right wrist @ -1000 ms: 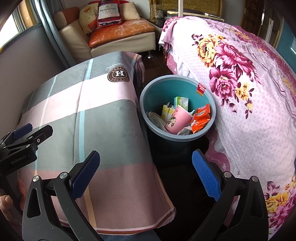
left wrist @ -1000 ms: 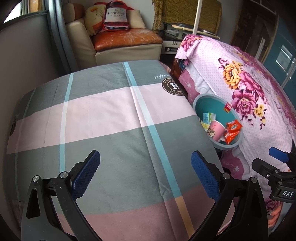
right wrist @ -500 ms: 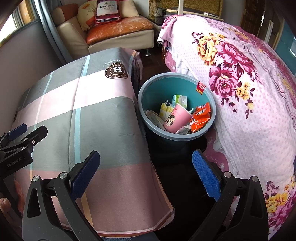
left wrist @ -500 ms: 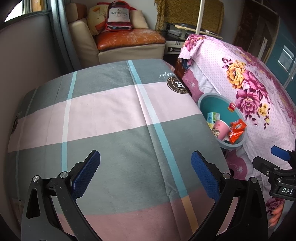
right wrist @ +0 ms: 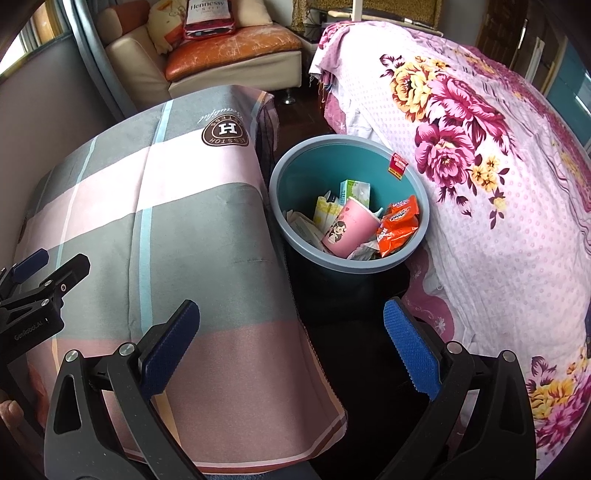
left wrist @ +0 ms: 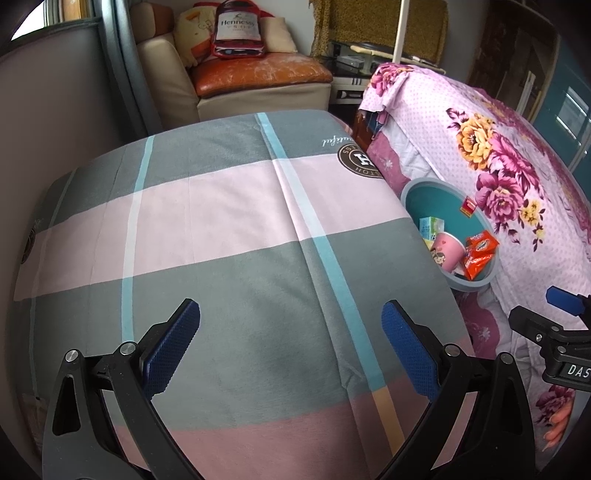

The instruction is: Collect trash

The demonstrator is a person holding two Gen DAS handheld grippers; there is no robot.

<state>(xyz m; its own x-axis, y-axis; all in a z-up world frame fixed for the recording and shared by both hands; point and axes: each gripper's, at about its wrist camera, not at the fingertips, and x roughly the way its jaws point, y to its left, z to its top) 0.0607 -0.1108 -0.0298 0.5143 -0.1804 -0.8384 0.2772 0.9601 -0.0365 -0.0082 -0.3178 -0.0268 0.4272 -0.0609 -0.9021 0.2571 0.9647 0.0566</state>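
A teal trash bin [right wrist: 317,166] stands on the floor between two covered surfaces; its rim [left wrist: 410,186] also shows in the left wrist view. Inside lie a pink paper cup [right wrist: 347,229], an orange snack wrapper [right wrist: 397,225], a small green-white carton [right wrist: 354,190] and crumpled paper. A small red wrapper [right wrist: 397,164] clings near the bin's far rim. My left gripper [left wrist: 290,349] hangs open above the plaid cloth [left wrist: 221,240], holding nothing. My right gripper [right wrist: 291,352] is open and empty, hovering over the dark floor just short of the bin.
A floral pink bedspread [right wrist: 480,166] covers the bed on the right. The plaid-covered surface [right wrist: 147,221] fills the left. A beige sofa with an orange cushion [left wrist: 258,72] and a red bag [left wrist: 238,31] stands at the back. A grey wall runs along the left.
Both grippers have drifted slightly; the bin sits a little further right in the left wrist view and a little closer in the right wrist view. Both stay open and empty.
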